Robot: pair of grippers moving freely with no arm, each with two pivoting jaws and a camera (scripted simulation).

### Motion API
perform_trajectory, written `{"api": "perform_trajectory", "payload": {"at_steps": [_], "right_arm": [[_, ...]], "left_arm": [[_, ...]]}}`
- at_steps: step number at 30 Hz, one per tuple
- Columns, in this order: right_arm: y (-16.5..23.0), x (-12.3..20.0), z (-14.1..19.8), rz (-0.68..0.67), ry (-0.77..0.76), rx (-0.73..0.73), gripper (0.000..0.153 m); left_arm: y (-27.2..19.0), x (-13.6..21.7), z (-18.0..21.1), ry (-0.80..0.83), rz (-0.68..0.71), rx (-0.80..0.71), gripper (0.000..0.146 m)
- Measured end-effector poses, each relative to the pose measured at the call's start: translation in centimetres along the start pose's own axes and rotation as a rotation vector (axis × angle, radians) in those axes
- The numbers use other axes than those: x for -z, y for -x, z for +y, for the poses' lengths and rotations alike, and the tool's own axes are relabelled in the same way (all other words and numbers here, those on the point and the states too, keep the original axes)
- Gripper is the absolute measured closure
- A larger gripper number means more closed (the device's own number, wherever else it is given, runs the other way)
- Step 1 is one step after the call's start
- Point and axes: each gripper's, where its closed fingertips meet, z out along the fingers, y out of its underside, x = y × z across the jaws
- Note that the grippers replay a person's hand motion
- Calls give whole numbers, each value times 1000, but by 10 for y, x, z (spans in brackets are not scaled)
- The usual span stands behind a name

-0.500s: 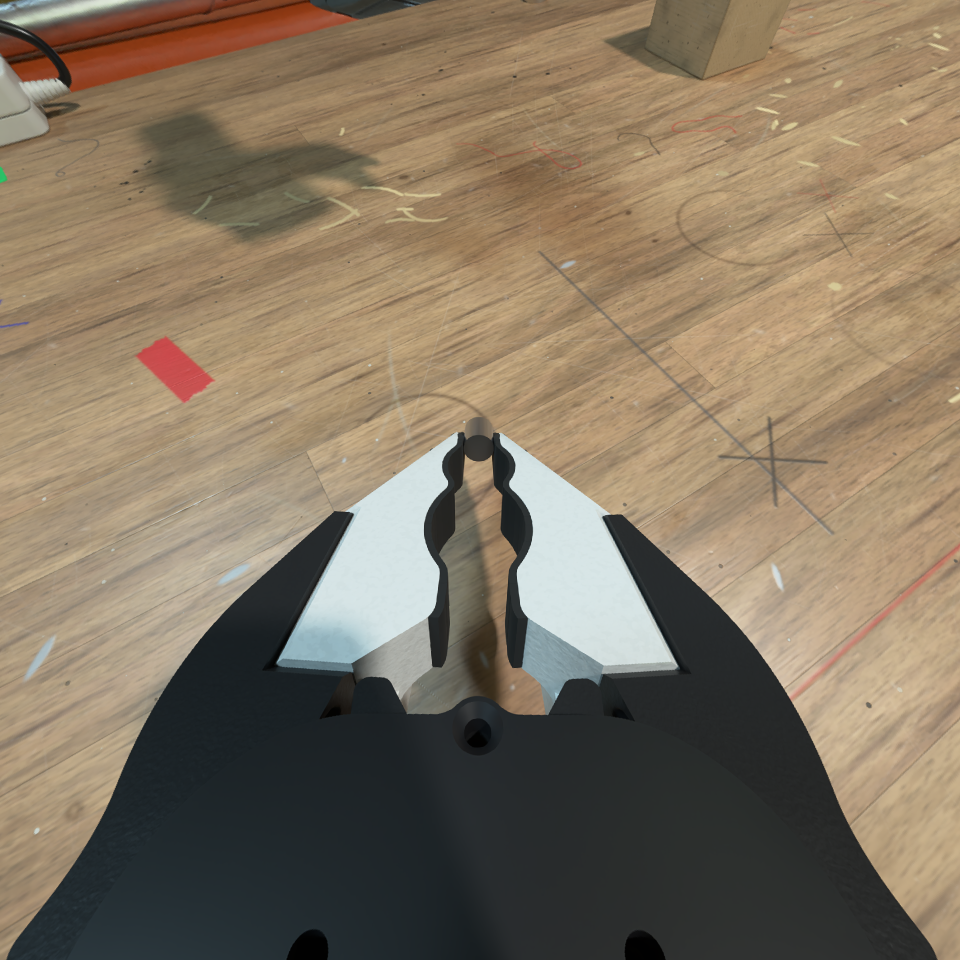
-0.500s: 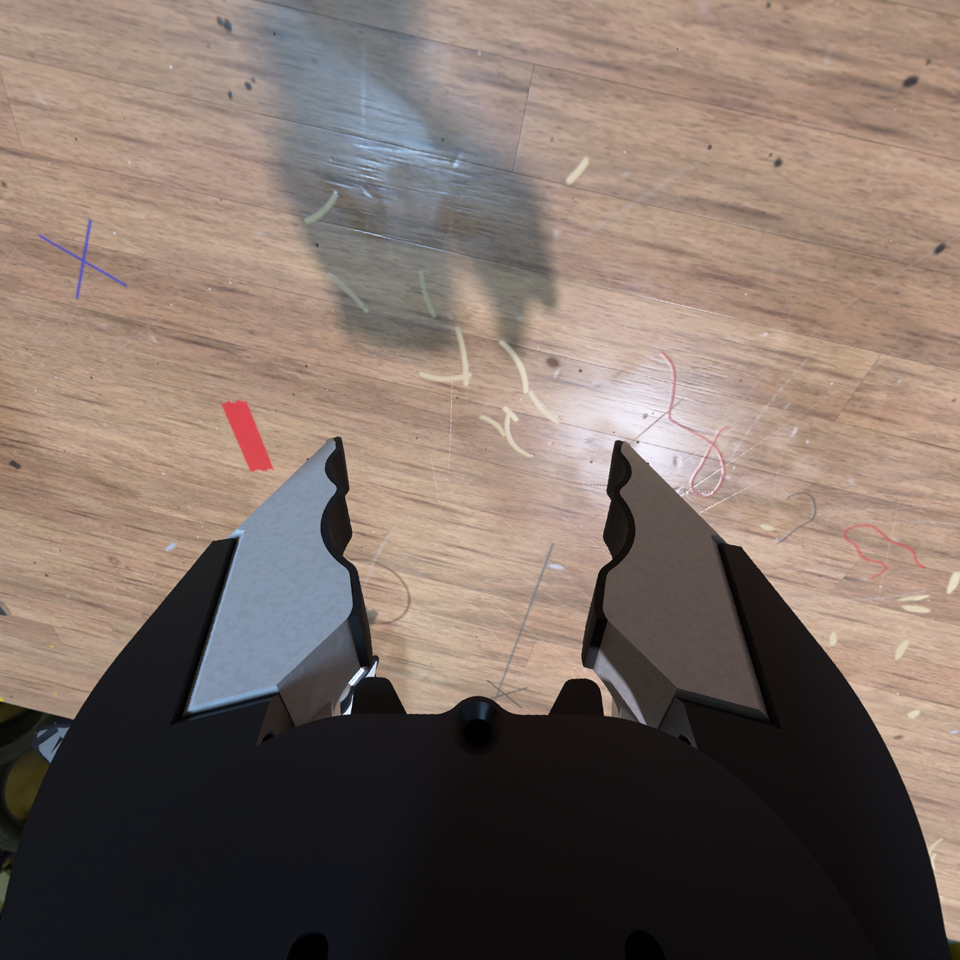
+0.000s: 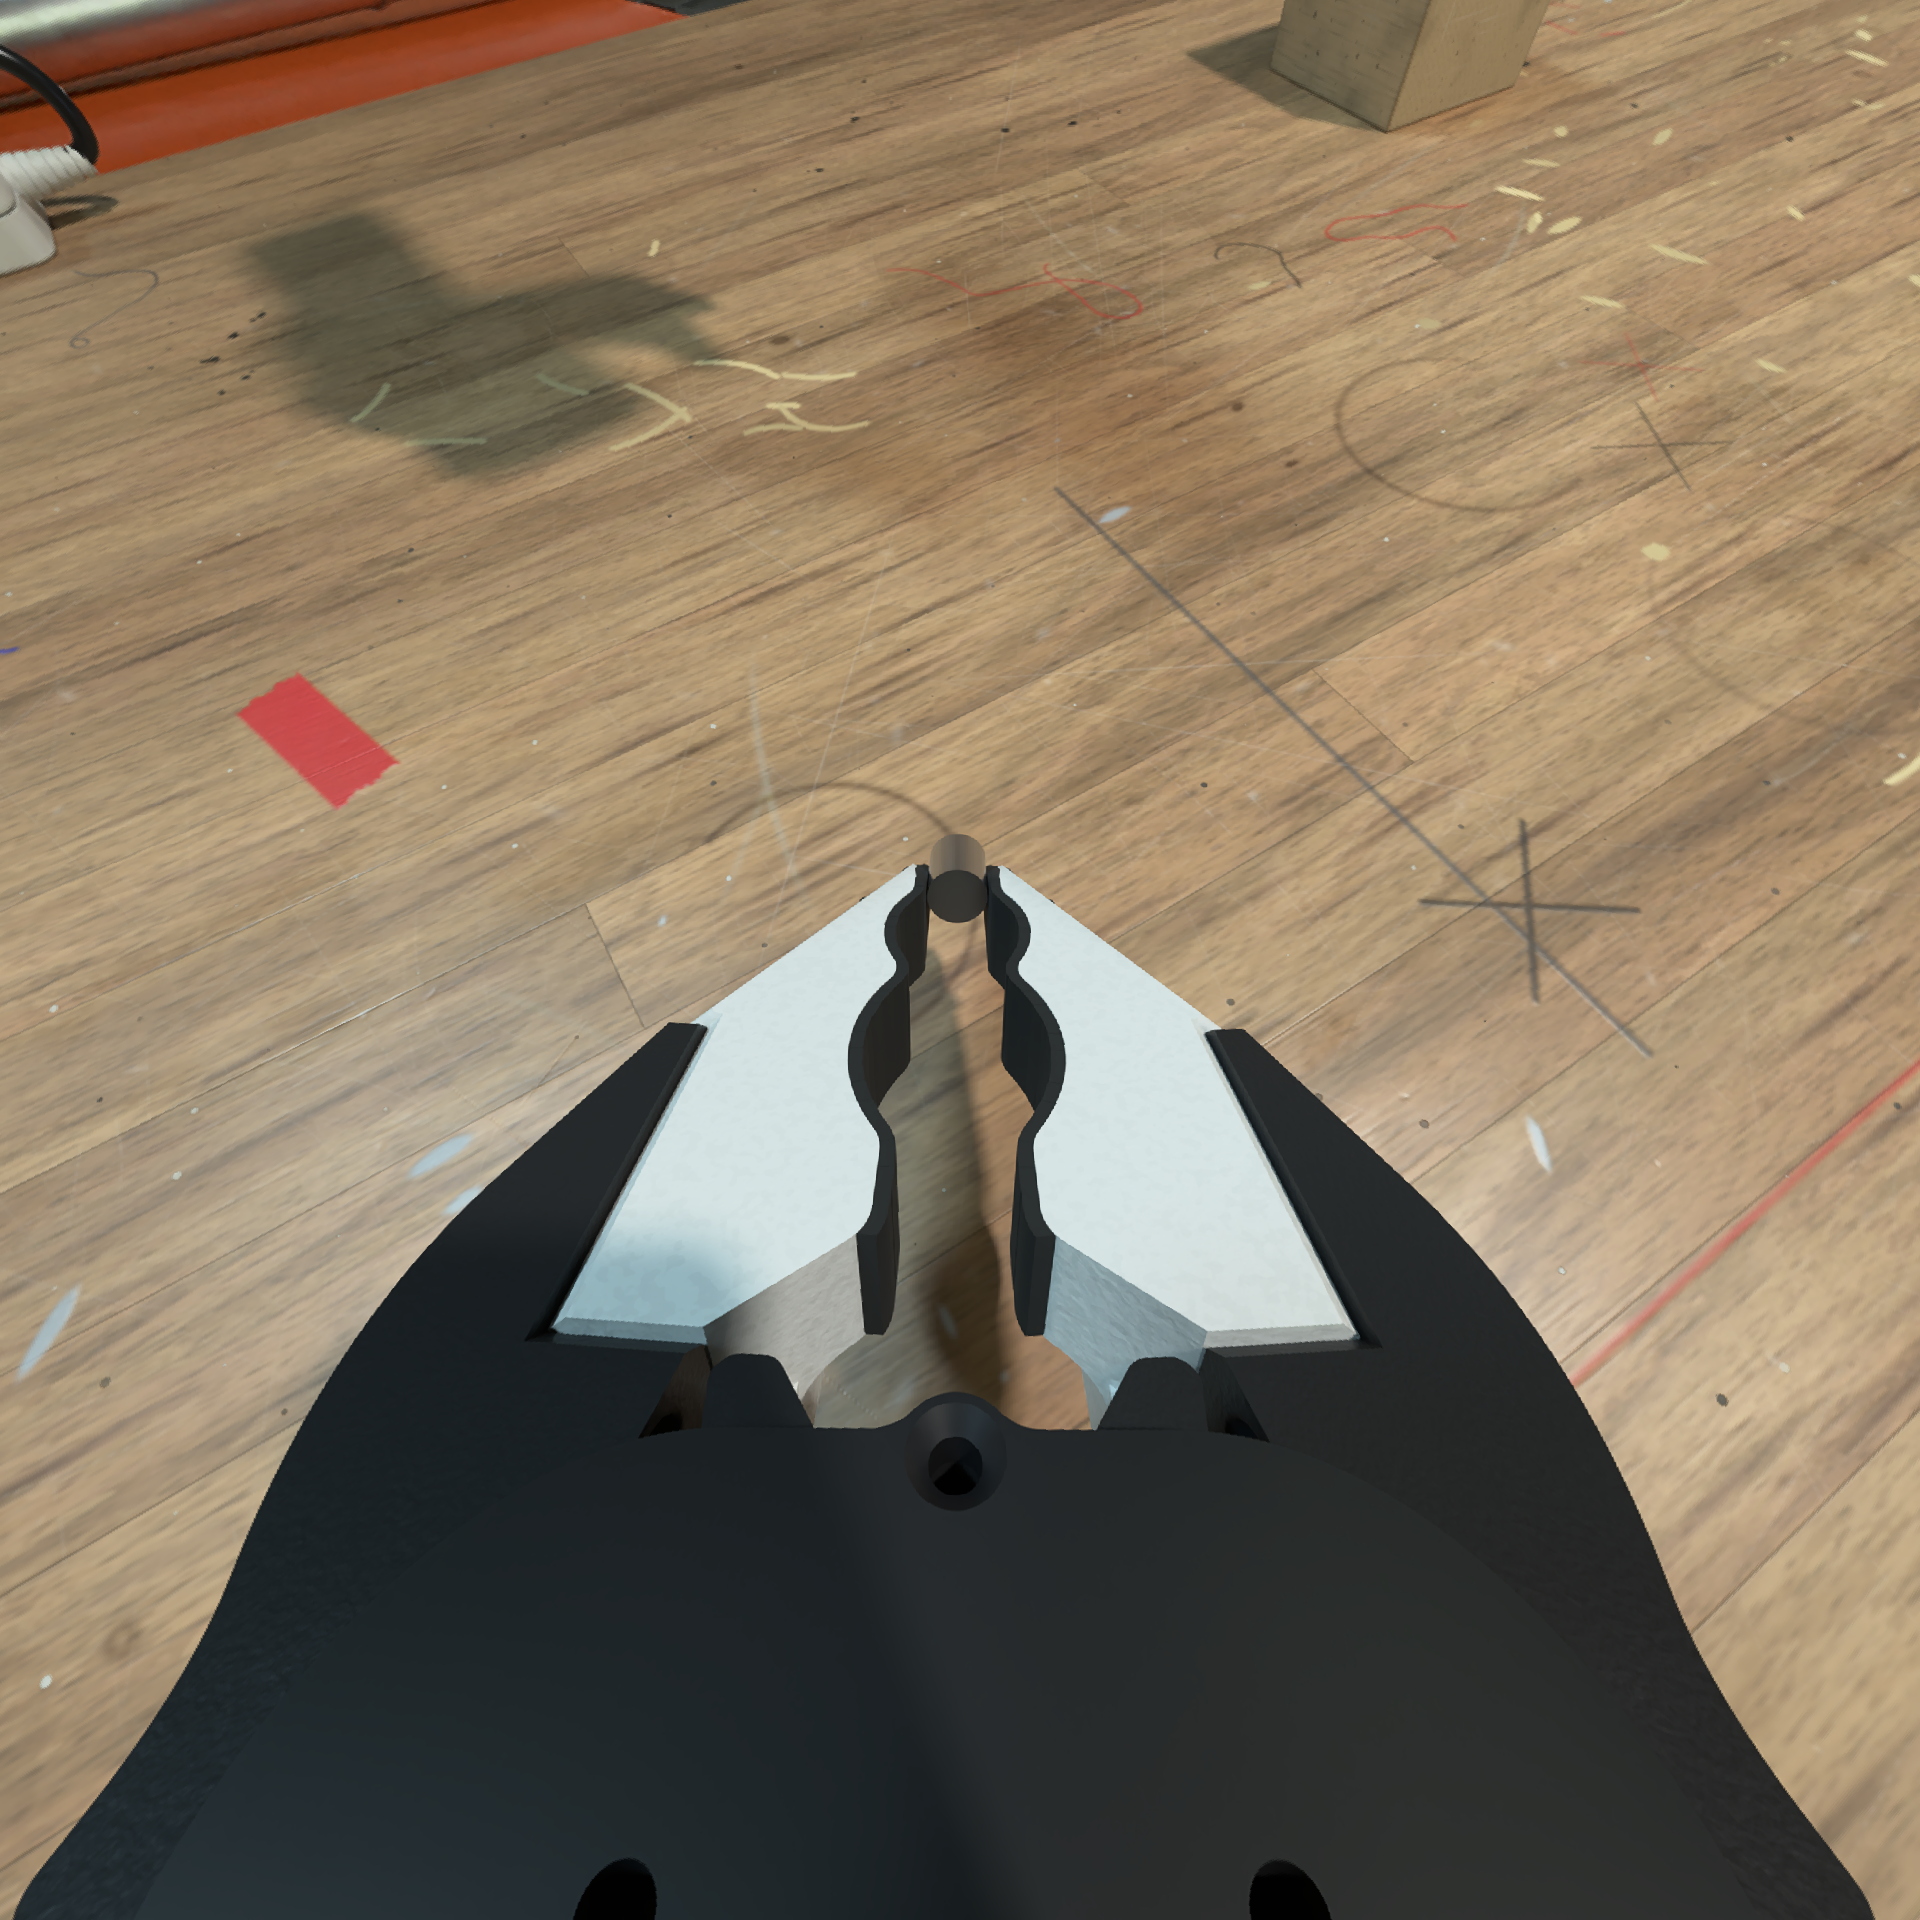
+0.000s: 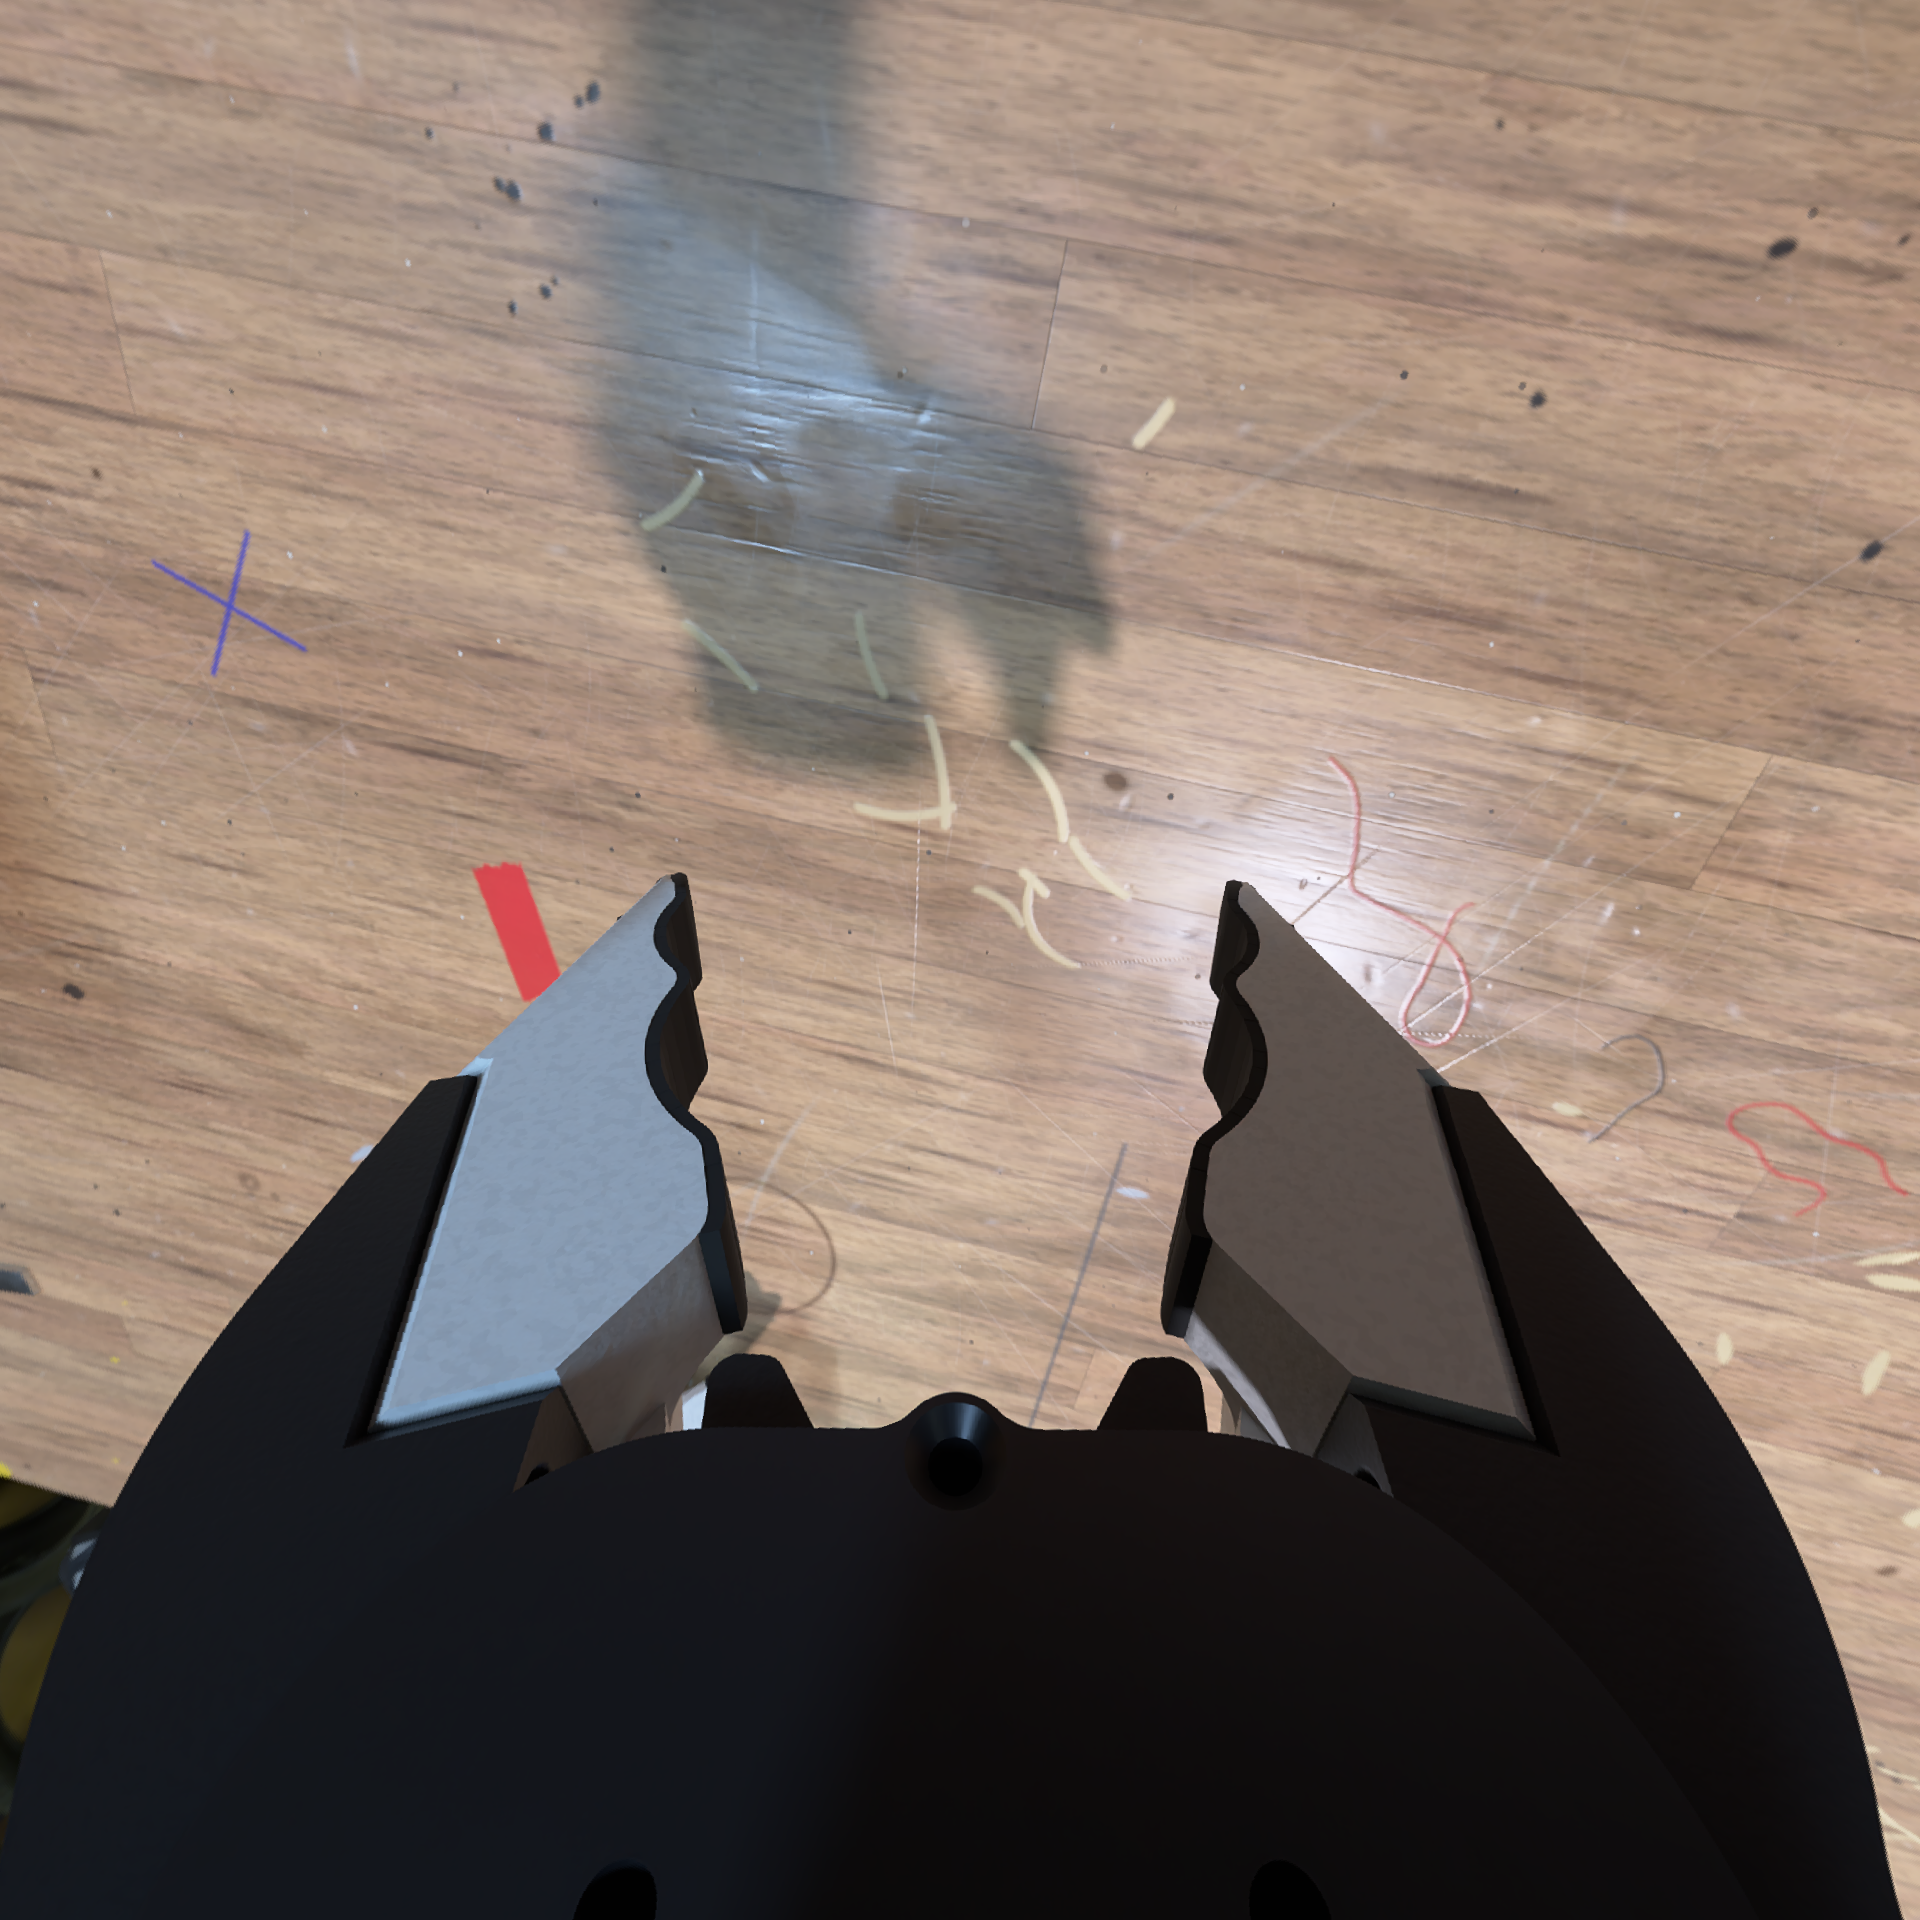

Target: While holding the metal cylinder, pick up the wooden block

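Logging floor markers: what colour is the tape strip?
Red tape strip; clearest in the left wrist view.

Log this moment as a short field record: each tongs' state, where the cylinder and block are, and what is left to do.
left tongs: shut on the metal cylinder, pinched at the very tips
right tongs: open, empty, above bare wooden bench
wooden block: standing on the bench, far right in the left wrist view; absent from the right wrist view
red tape: flat on the bench, left of the left tongs
remaining: block not yet grasped
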Motion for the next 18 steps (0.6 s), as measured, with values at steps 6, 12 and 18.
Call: {"api": "perform_trajectory", "payload": {"at_steps": [6, 12, 18], "right_arm": [[1, -13, 1, 17, -30, -1, 52], [-4, -13, 7, 21, -26, 0, 49], [-3, -6, 15, -41, 5, 6, 34]], "left_arm": [[0, 1, 0, 1, -3, -5, 136], [1, 1, 1, 4, 1, 4, 136], [-1, 1, 1, 5, 1, -6, 136]]}}
